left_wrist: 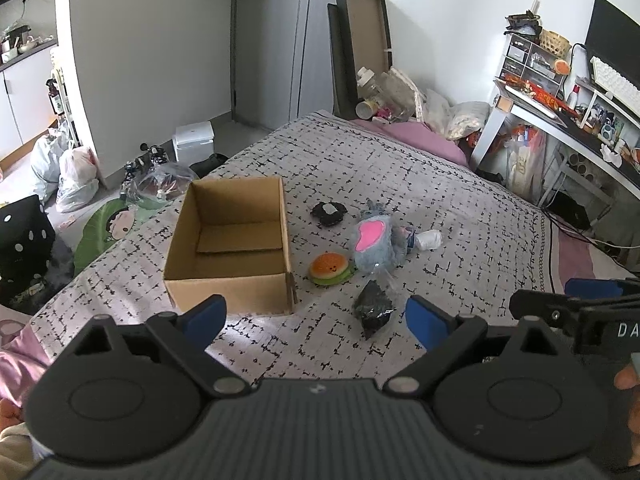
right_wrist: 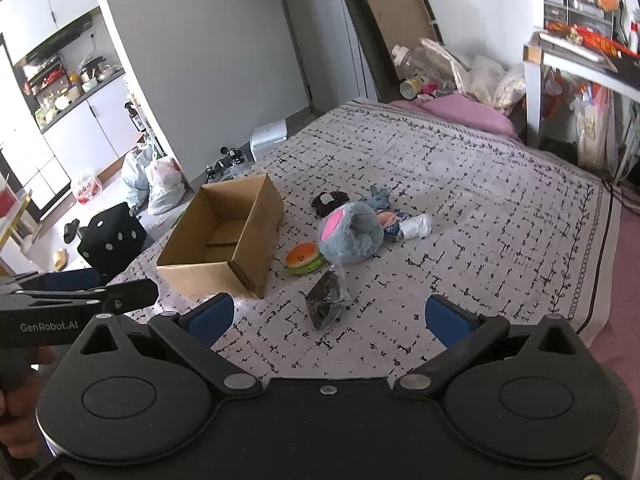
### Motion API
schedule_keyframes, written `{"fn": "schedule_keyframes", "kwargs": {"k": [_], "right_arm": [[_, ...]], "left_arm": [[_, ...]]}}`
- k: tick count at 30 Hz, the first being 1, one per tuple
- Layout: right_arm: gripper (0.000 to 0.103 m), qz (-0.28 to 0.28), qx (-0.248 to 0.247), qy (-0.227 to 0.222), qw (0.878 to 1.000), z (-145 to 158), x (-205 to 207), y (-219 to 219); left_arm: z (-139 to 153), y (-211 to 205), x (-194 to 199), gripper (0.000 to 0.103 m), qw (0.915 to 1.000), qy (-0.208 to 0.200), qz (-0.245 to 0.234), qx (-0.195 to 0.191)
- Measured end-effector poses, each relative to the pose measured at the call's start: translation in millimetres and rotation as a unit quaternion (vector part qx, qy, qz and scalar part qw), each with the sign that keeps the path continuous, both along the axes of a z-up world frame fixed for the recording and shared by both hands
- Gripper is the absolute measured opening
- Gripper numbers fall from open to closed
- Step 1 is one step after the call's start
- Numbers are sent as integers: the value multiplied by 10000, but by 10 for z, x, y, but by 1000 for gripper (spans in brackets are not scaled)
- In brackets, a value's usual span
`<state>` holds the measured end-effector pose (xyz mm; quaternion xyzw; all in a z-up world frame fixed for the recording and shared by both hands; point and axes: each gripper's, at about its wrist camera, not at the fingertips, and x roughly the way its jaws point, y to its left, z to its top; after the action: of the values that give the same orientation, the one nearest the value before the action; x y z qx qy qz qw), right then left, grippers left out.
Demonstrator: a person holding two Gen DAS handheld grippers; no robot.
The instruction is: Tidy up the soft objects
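While you hold both tools low over the near edge of the bed (left_wrist: pixel 460 208), your left gripper (left_wrist: pixel 316 318) has its blue pads (left_wrist: pixel 206 316) spread wide with nothing between them; your right gripper (right_wrist: pixel 330 320) stands just as wide and just as bare.

From the left wrist, the box (left_wrist: pixel 230 284) sits at 11 o'clock of the gap between your fingers, its near wall just past the left pad, open at the top with only a loose card flap on its floor; the black bag (left_wrist: pixel 372 308) lies at 1 o'clock, nearest to you, just inside the right pad; the burger toy (left_wrist: pixel 330 268) lies at 12 o'clock, beyond the bag and just beside the box's right corner; the grey plush (left_wrist: pixel 374 246) with its pink patch touches the burger on its right; the black pouch (left_wrist: pixel 328 213) lies farther off, behind the plush, apart from the box; your right gripper's finger shows at 3 o'clock.

From the right wrist, the bag (right_wrist: pixel 326 300) lies dead ahead at 12 o'clock between your pads (right_wrist: pixel 446 320); the burger (right_wrist: pixel 303 258) and plush (right_wrist: pixel 352 236) lie beyond it; the box (right_wrist: pixel 224 240) stands at 10 o'clock; a white roll (right_wrist: pixel 416 226) lies at 1 o'clock, touching the plush's far side.
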<state>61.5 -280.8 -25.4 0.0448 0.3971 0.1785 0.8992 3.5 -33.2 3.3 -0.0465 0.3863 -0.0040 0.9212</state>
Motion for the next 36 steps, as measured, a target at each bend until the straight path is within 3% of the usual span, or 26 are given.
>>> {"fn": "schedule_keyframes", "kwargs": {"k": [15, 22, 28, 36], "right_arm": [[97, -124, 566, 616, 9964, -325, 444, -68], [79, -267, 898, 1108, 9894, -567, 659, -25], [78, -498, 1103, 1292, 9842, -673, 801, -1], [59, -815, 1381, 1686, 9726, -919, 957, -8]], "left_arm": [[-244, -53, 347, 82, 9996, 244, -6, -174], [-410, -96, 538, 80, 9989, 436, -105, -169], [-547, -122, 721, 72, 9980, 608, -98, -163], [-687, -116, 893, 68, 9972, 730, -24, -172]]}}
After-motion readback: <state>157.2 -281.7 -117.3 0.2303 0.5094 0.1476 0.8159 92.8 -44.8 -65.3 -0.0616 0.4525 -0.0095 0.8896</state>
